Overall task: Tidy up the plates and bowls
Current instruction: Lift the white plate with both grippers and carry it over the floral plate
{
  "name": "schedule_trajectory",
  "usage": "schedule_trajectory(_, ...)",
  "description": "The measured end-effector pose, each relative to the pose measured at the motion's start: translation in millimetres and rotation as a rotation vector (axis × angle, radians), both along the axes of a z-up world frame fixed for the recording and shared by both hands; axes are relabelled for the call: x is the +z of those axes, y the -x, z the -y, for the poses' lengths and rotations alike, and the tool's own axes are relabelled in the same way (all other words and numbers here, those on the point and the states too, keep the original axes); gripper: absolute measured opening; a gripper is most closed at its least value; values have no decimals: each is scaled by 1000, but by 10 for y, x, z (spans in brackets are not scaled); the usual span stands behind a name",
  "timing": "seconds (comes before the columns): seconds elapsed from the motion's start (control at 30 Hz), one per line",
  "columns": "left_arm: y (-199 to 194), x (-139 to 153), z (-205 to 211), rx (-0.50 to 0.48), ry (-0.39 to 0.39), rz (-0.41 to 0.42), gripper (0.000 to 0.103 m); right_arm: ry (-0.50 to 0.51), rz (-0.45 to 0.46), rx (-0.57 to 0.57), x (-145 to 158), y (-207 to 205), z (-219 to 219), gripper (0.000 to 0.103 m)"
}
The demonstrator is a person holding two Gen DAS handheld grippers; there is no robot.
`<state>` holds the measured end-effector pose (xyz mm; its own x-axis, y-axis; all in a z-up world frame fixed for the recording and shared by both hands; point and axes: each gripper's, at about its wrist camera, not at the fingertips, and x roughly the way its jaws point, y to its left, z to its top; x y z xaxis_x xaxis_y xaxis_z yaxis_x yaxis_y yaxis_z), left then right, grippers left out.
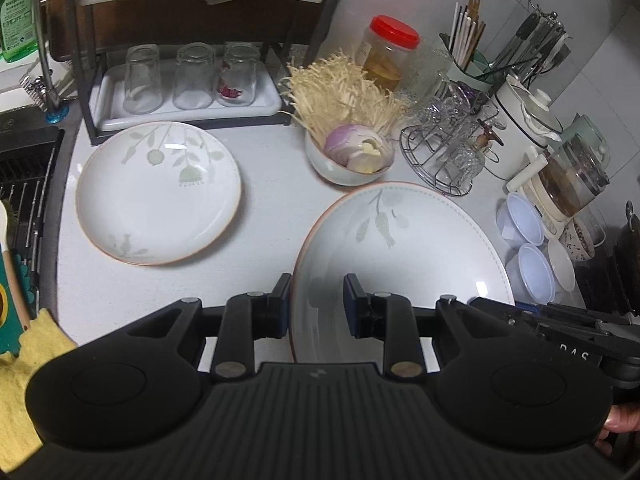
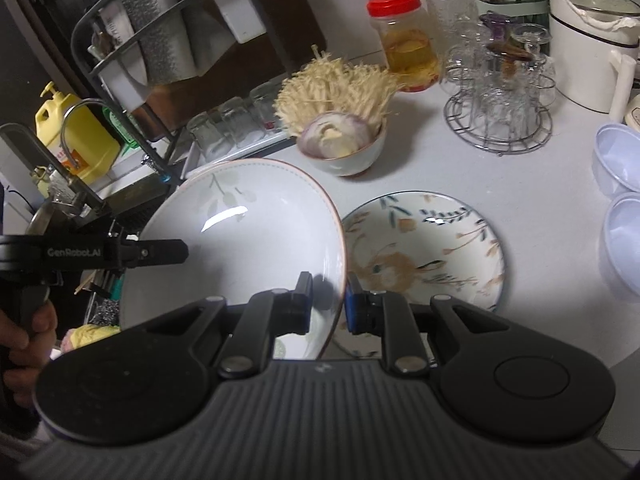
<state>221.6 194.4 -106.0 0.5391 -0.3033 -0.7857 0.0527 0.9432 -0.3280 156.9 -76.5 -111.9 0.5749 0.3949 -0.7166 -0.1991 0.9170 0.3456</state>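
Both tongs astride one plate's rim.

We see a glossy glazed plate, matt black plastic grippers, clear glass tumblers, a wire metal rack, a red-lidded plastic jar.
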Motion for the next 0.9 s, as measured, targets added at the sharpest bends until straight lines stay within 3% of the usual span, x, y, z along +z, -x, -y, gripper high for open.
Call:
schedule_trajectory(0.3, -209, -159, 448, -9, 24, -20, 31, 38, 15, -10, -7, -202, 421, 19)
schedule_trajectory(0.63, -499, -633, 778, 19, 46, -129, 31, 41, -61, -65, -406, -388, 736, 19)
schedule_trajectory(0.9, -702, -822, 1003, 22, -20, -172, 31, 58, -94, -91, -633, -525, 828, 20)
